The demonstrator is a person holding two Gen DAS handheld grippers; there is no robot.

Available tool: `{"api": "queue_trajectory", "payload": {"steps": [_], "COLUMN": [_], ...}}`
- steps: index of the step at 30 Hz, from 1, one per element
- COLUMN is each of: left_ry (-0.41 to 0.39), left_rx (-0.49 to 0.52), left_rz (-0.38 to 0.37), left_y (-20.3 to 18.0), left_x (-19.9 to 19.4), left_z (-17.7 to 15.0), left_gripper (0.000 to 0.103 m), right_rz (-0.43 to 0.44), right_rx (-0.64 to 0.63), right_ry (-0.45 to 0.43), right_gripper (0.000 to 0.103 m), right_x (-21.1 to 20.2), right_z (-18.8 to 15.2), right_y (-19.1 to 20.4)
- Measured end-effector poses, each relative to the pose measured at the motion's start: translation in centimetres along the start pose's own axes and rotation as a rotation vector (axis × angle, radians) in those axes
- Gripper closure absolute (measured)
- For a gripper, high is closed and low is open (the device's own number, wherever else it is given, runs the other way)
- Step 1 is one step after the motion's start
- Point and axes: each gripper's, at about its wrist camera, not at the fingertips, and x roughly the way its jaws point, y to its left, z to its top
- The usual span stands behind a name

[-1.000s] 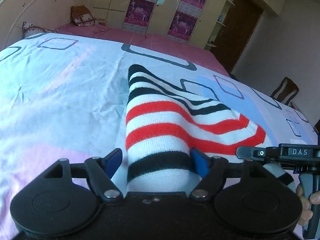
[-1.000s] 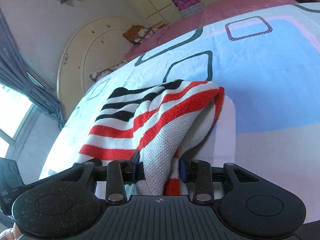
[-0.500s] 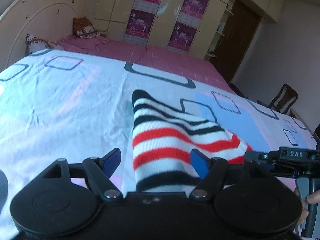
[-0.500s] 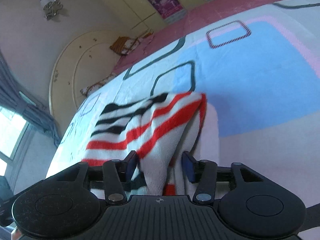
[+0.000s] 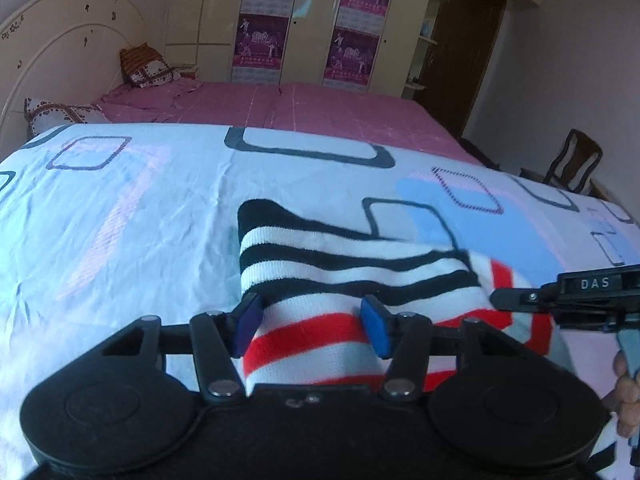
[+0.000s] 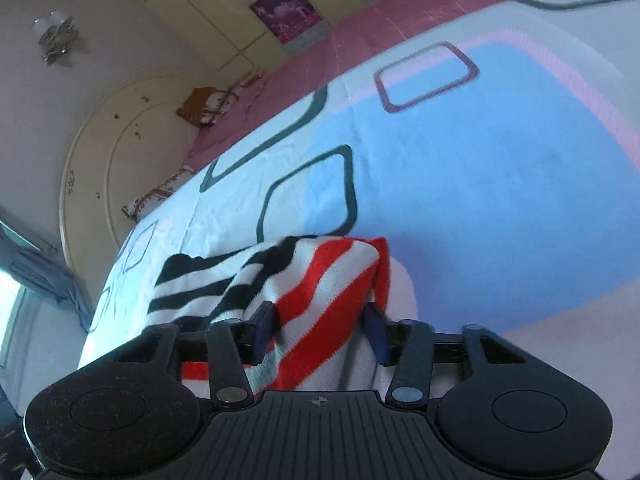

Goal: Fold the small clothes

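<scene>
A small knit sweater (image 5: 344, 272) with black, white and red stripes lies folded on the patterned bed sheet (image 5: 140, 220). My left gripper (image 5: 312, 324) sits low over the sweater's near end. Its jaws are closing, with the striped knit filling the gap between the blue pads (image 5: 248, 320); I see no pinch in the cloth. In the right wrist view the sweater (image 6: 320, 280) shows its folded red-striped corner. My right gripper (image 6: 320, 332) straddles that corner, its jaws closing, and the far pad (image 6: 376, 336) stands just off the fabric.
A hand (image 5: 624, 392) holds the right tool at the picture's right edge. A pink bedspread (image 5: 320, 112) and cushions (image 5: 148, 68) lie beyond the sheet, against a curved headboard. A wardrobe with posters, a dark door and a wooden chair (image 5: 576, 164) stand further off.
Both grippers have drawn back toward the near side and the sweater has settled lower and flatter on the sheet. The left jaws have narrowed; the right jaws let go of the bunched knit.
</scene>
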Motion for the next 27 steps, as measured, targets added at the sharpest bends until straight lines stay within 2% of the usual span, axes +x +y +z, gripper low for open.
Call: {"api": "queue_trajectory", "payload": {"steps": [1,4,10,13,16,19,22,27], "left_ry": [-0.001,0.008,0.031,0.039,0.045,0.05,0.052,0.056], "left_rx": [-0.005,0.002,0.013,0.014,0.015,0.017,0.028,0.025], "left_rz": [0.001,0.014,0.038,0.041,0.049,0.058,0.066,0.073], "left_y": [0.1,0.2,0.2,0.1,0.0,-0.2,-0.4,-0.4], "left_x": [0.1,0.6,1.3,1.2,1.2,1.2,1.2,0.7], "left_z": [0.0,0.0,-0.4,-0.2,-0.1,0.0,0.0,0.1], "left_gripper": [0.048,0.048,0.047,0.047,0.046,0.046,0.043,0.043], "right_rz": [-0.011,-0.054,-0.078,-0.116,-0.115,-0.085,-0.164,-0.175], "right_rx": [-0.034,-0.138,-0.099,-0.164,-0.222,-0.281,-0.295,-0.28], "right_ry": [-0.012,-0.05,-0.04,-0.098,-0.145,-0.108,-0.026,-0.036], "right_gripper": [0.084,0.088,0.087,0.086,0.086,0.086,0.087,0.087], "right_x": [0.0,0.0,0.8,-1.0,-2.2,-1.3,1.2,1.2], "right_z": [0.0,-0.3,-0.4,-0.1,0.0,-0.3,-0.9,-1.1], "right_y": [0.4,0.9,-0.8,0.7,2.4,4.1,3.8,3.7]}}
